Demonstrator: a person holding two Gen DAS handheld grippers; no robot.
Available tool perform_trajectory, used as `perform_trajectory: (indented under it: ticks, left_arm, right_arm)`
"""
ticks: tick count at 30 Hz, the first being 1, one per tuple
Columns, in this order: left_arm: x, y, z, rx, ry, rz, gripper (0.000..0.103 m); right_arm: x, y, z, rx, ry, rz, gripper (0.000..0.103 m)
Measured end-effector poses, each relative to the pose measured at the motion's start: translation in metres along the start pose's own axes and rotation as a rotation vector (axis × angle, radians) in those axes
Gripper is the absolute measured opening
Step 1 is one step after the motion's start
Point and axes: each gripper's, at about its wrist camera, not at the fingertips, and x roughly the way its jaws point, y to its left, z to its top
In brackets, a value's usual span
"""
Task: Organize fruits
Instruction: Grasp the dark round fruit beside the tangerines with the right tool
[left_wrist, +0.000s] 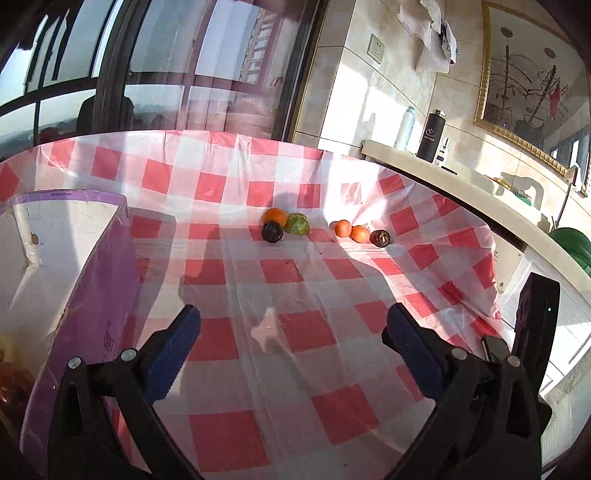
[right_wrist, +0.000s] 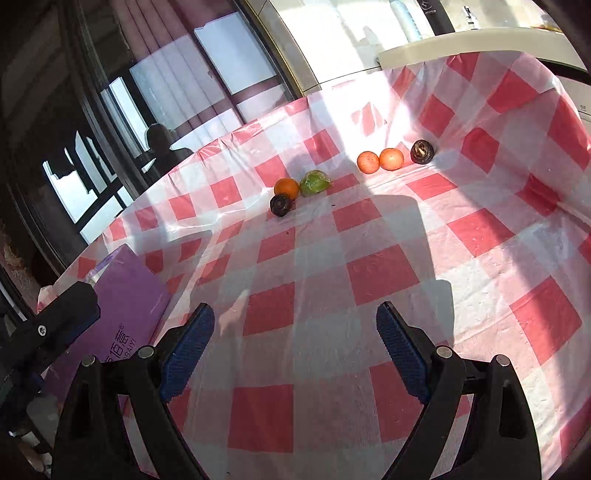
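Six fruits (left_wrist: 308, 229) sit far across the red-checked tablecloth (left_wrist: 295, 280), in two clusters w/ a gap between. Left gripper (left_wrist: 291, 328) & right gripper (right_wrist: 295, 325) both gape wide, holding nothing; purple box (left_wrist: 99, 295) at left.

Both wrist views look forward, low over the checkered tablecloth (left_wrist: 295, 273), sharing the far fruits (right_wrist: 295, 188).
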Motion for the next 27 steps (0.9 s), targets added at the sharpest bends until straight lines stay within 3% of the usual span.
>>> perform_trajectory:
  ticks: [3, 7, 10, 13, 15, 19, 23, 27]
  left_arm:
    - [0.055, 0.008, -0.001, -0.084, 0.076, 0.037, 0.101]
    - [0.105, 0.025, 0.003, -0.167, 0.096, 0.082, 0.101]
    - [0.124, 0.034, 0.011, -0.226, 0.117, 0.071, 0.101]
    - [0.131, 0.039, 0.014, -0.263, 0.097, 0.020, 0.101]
    - [0.133, 0.043, 0.013, -0.287, 0.104, 0.006, 0.101]
    - [0.134, 0.057, 0.008, -0.377, 0.128, -0.016, 0.101]
    - [0.132, 0.070, 0.006, -0.466, 0.095, -0.021, 0.101]
    - [0.133, 0.067, 0.007, -0.443, 0.091, -0.006, 0.101]
  right_arm:
    - [-0.007, -0.022, 0.003, 0.094, -0.038, 0.045, 0.087]
    - [-0.003, -0.029, 0.008, 0.096, -0.055, 0.022, 0.087]
    - [0.005, -0.027, 0.016, 0.054, -0.064, -0.019, 0.087]
    - [0.023, -0.031, 0.033, 0.010, -0.070, -0.043, 0.086]
    - [0.041, -0.038, 0.050, 0.011, -0.057, -0.082, 0.077]
    - [0.082, -0.064, 0.095, 0.043, -0.059, -0.209, 0.068]
    - [0.123, -0.101, 0.137, 0.108, -0.052, -0.333, 0.062]
    - [0.149, -0.124, 0.164, 0.141, -0.048, -0.405, 0.061]
